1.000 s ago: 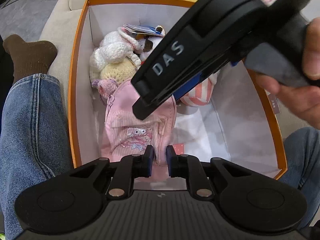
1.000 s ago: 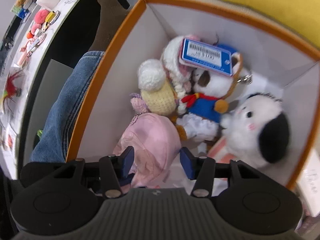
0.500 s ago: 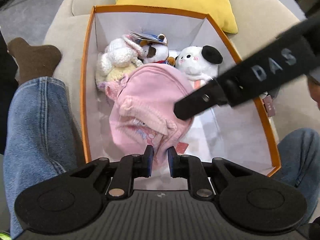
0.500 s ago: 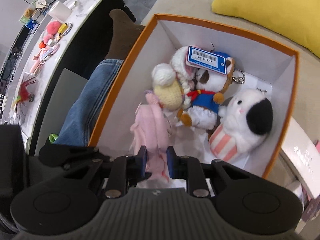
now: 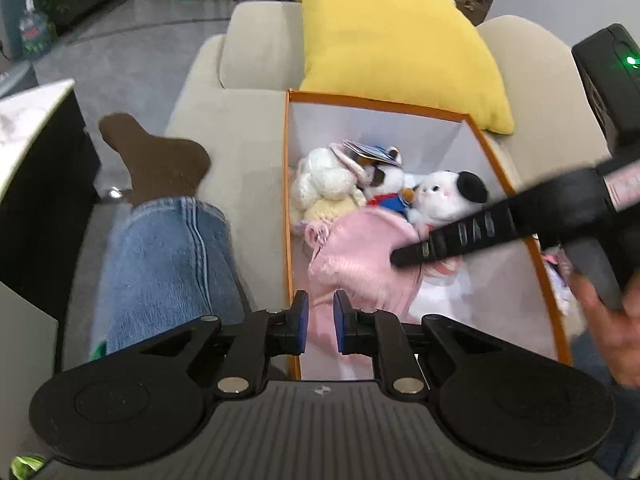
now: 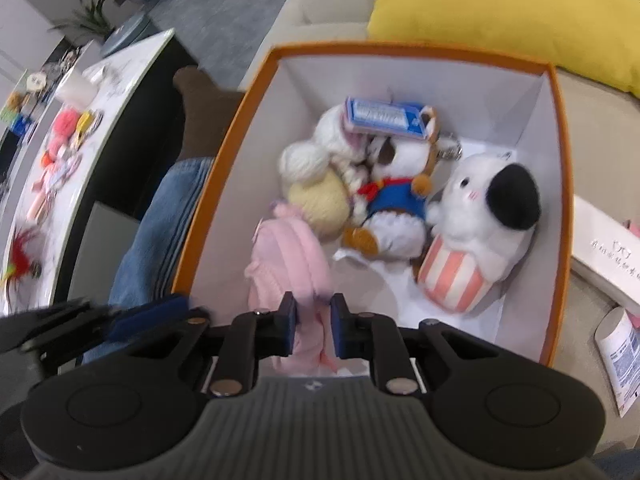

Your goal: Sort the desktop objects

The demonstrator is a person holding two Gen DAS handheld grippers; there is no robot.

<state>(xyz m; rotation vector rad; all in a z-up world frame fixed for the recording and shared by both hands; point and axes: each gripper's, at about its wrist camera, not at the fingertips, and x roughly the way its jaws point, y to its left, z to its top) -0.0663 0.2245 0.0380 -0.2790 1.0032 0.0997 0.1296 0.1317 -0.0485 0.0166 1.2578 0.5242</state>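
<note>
Pink backpack, small and soft, hangs over the near left part of the orange-rimmed box, gripped by both tools at once. At far left in the right wrist view a white tabletop carries scattered trinkets, and a leg in blue jeans with a brown sock lies along the box's left wall on the beige sofa. The left gripper has its pads pressed on a fold of the backpack's pink fabric. The right gripper is closing, its pads pinching another fold of the same backpack. Toward the box's far left corner sits a white-and-cream knitted bunny, touching a plush dog in blue that bears a barcode tag. Right of it, against the right wall, lies a white plush with a black ear. A yellow cushion rests beyond the far edge. Paper boxes lie outside the right wall.
</note>
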